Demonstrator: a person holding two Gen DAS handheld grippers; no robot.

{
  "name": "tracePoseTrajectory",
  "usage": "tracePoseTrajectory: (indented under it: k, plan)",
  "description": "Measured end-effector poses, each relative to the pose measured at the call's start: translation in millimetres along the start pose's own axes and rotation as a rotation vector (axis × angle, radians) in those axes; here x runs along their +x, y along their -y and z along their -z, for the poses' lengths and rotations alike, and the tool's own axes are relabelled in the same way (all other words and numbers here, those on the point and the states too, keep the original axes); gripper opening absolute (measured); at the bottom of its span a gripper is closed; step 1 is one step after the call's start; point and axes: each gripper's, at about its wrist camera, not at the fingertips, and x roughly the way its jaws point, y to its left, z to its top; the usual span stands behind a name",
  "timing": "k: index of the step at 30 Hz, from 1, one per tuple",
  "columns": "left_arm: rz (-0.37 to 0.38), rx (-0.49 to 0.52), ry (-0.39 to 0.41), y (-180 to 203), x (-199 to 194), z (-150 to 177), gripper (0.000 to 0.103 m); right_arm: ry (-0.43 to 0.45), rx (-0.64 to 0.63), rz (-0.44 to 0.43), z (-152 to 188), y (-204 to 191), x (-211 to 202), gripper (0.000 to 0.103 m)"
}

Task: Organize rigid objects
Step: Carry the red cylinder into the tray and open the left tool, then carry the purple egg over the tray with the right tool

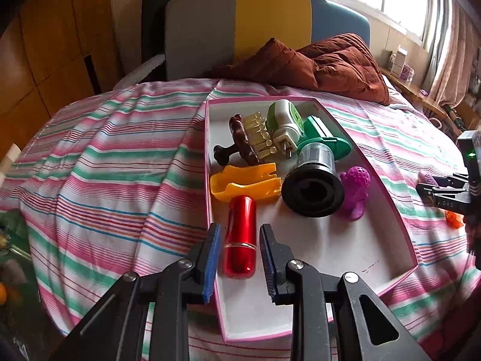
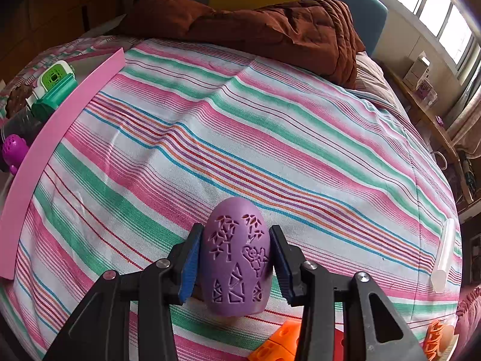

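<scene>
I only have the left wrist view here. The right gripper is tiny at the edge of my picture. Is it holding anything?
Observer: Yes. The right gripper has its jaws on both sides of a purple egg with cut-out patterns.
Operator: Is the egg off the bed?
Observer: I cannot tell; its lower end sits very close to the striped sheet.
Operator: Anything else loose near it?
Observer: An orange perforated piece lies just below the egg, and a clear rod lies far right on the sheet.
Operator: Where is the box from there?
Observer: The pink box wall runs along the right view's left edge, apart from the egg.
</scene>
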Motion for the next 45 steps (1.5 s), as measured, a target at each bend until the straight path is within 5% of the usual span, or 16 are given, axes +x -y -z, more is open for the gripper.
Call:
tracePoseTrajectory:
  k: [30,45]
  plan:
    - [-0.038,-0.046,0.044,-4,-40,18,0.03,-0.017,0.019,0.012,4,-3,-2,0.043]
    - [-0.036,-0.088,0.041,-16,-40,23,0.03,-0.116,0.173,-0.027,8,1,-9,0.043]
